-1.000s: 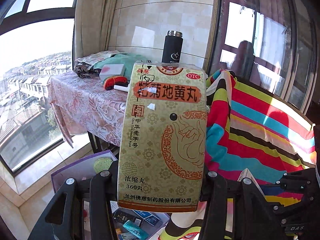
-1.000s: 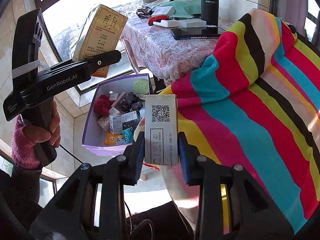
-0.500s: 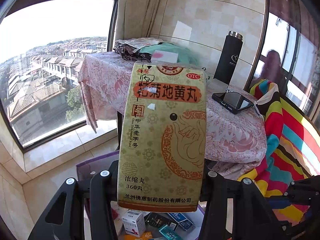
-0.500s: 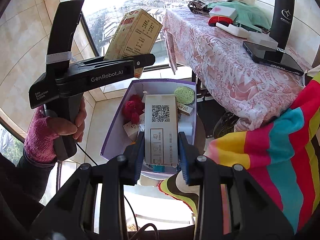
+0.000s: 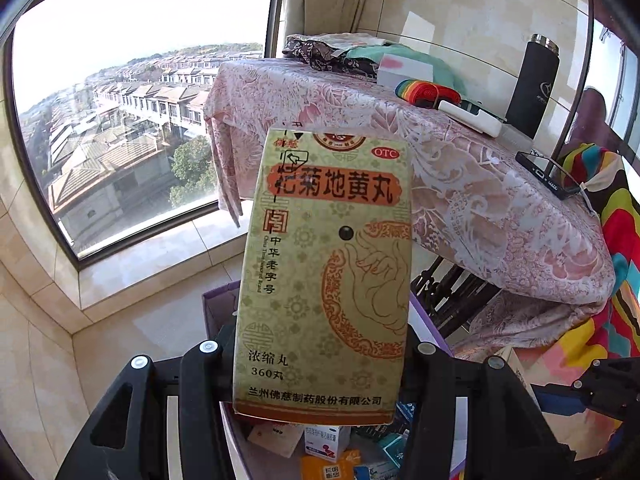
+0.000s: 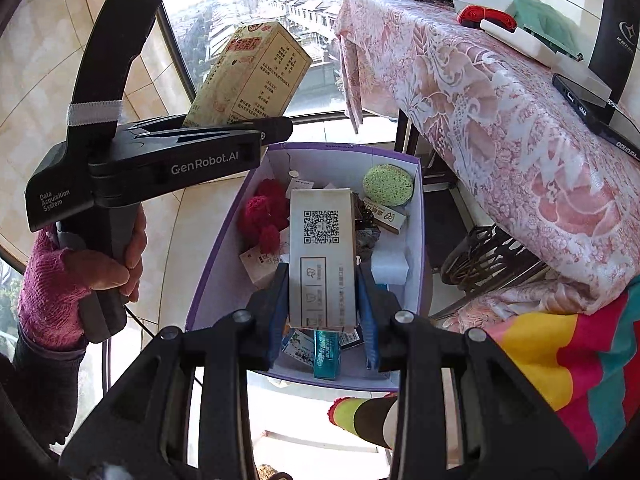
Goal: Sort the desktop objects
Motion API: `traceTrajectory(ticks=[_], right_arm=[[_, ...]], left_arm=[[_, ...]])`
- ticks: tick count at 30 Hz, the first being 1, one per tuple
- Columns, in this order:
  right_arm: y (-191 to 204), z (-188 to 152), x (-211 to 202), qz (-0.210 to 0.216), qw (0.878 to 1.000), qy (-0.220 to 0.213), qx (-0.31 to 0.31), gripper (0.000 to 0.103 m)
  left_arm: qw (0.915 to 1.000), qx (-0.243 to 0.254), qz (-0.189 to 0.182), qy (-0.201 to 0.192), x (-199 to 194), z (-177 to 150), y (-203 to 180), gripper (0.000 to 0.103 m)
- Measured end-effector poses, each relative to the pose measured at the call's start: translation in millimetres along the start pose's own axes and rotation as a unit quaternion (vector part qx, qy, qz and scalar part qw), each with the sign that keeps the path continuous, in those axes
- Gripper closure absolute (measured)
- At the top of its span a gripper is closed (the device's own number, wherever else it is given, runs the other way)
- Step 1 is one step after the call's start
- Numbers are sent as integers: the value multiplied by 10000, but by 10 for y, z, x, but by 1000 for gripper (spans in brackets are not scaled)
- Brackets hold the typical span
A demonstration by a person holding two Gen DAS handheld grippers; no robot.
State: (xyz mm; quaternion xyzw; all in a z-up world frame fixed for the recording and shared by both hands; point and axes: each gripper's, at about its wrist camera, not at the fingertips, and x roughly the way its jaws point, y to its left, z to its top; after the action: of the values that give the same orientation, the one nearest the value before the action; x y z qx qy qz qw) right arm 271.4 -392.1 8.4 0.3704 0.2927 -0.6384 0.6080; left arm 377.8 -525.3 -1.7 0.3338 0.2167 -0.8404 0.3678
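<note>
My left gripper [image 5: 320, 360] holds a tall yellow medicine box [image 5: 324, 272] upright, and its jaws are opening with the box still pressed between them. The right wrist view shows the same yellow medicine box [image 6: 248, 76] sticking out of the left gripper [image 6: 256, 132] above the far left corner of the purple storage box [image 6: 416, 240]. My right gripper [image 6: 322, 292] is shut on a white box with a QR code [image 6: 322, 248], hanging over the purple box's middle. The purple storage box [image 5: 216, 300] shows below the yellow box, with several small packets inside.
A table with a pink lace cloth [image 5: 480, 200] stands to the right, bearing a black flask [image 5: 530, 84], a phone [image 5: 546, 174] and small items. A striped cloth [image 5: 616, 240] lies at the right edge. A person's hand [image 6: 100, 268] grips the left handle. A window is behind.
Both grippers swung away from the striped cloth and sank until they hang over the purple storage box. Each keeps its box between its jaws.
</note>
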Motion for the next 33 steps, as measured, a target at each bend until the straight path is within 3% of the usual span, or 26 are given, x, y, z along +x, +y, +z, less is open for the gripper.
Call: traceTrajectory(ticks=[1,3,4,6,9,14,21,27,30,33], right_arm=[[1,7,66,63,10000,34,3,65],[11,-13,193,19,9998,179,6,33],[17,-34,226,-65,9998,203,12,28],[14,-90,236,3,9997,245,45,27],[8,-154,201,89,9995,259,132,27],[24,-179,143,111,9994,247,200,25],[92,-246,-2,-30,9997,207,81,19],[12,-250,-217,-235,9995,44,205,13],[-8,-252,-175,-265,9991,211,249,4],[68,-300,-95,-276,9987,411,139,4]], left_arm=[[9999,-1,128,95,50,-11,26,33],[9987,-20,424,278,146,-50,85,11],[9982,-29,512,314,163,-85,112,10],[9983,-73,477,320,156,-160,169,10],[9991,-73,367,213,101,-232,190,0],[9993,-39,358,131,69,-207,94,0],[9988,67,407,-279,-95,-126,-53,0],[9988,54,482,-104,-87,-107,-120,0],[9965,-20,828,144,-20,-131,-138,0],[9935,-28,1105,259,-7,-173,-159,0]])
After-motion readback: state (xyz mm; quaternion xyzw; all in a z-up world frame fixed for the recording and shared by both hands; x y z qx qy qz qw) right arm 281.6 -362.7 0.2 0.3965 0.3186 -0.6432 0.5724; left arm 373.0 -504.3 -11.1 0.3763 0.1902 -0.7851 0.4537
